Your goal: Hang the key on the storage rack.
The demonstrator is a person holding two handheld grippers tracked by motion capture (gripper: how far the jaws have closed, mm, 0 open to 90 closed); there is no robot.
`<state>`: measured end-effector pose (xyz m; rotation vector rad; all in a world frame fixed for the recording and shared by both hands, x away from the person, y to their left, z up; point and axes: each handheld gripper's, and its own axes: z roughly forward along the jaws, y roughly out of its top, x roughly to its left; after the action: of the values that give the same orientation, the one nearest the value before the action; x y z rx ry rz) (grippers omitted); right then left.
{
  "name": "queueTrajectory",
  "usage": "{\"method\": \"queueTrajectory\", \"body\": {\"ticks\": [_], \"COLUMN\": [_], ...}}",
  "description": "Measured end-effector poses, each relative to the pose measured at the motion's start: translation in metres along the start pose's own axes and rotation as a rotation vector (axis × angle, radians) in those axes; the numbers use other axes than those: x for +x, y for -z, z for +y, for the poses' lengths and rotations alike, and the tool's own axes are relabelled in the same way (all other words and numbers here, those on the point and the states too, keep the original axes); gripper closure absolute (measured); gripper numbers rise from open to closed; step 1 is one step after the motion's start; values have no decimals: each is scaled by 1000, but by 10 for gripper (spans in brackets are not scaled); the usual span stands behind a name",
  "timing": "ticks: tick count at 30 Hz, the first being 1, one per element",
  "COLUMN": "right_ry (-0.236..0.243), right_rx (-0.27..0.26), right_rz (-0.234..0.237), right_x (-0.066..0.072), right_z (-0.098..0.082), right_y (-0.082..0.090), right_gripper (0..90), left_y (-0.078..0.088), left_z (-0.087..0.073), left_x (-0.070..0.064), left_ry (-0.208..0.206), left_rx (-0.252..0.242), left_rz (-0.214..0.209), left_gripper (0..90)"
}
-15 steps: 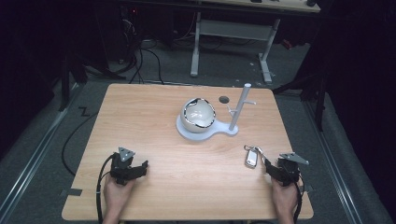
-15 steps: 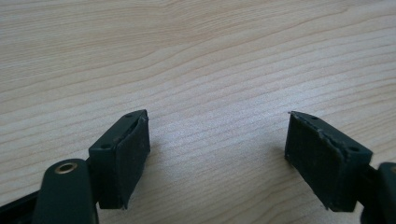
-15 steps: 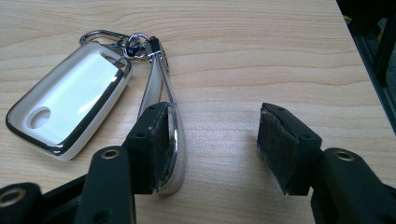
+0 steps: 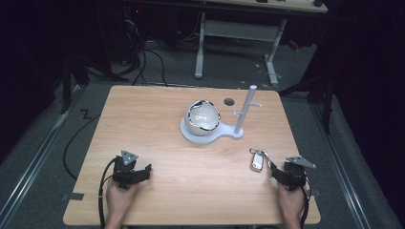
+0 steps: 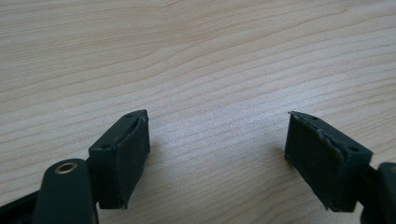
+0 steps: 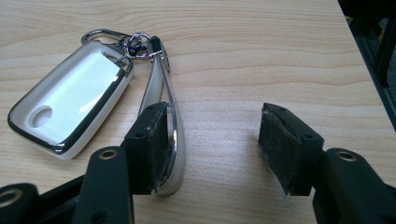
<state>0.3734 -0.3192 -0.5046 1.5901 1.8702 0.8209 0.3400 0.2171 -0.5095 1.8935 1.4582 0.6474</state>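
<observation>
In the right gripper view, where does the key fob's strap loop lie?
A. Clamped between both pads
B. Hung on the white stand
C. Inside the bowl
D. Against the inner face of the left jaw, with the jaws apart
D: the strap loop lies along one jaw of the right tool, whose jaws stand wide apart over bare table.

**Three cameras, one table**

The high view looks forward and down from the person's side, far enough to take in the whole wooden table. Each gripper view sits low, close to the tabletop, facing along its own jaws; the key fob lies in the right gripper view and the high view.
</observation>
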Motion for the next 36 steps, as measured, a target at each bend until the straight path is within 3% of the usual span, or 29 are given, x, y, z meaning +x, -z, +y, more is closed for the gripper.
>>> {"method": "queueTrajectory", "body": {"ticks": [16, 28, 36], "right_ry": [-1, -37, -13], "right_rx": [4, -8, -31], "right_rz": [13, 31, 37], "right_x": [-1, -4, -1], "right_z": [1, -2, 3], "right_y": [0, 3, 8], "right_gripper": [402, 416, 412], "left_y": [0, 0, 0], "left_z": [0, 0, 0], "left_x": [0, 0, 0], "left_ry": [-2, -1, -1], "left_rx": [0, 1, 0], "left_rz": [0, 1, 1], "left_gripper": [224, 224, 224]}}
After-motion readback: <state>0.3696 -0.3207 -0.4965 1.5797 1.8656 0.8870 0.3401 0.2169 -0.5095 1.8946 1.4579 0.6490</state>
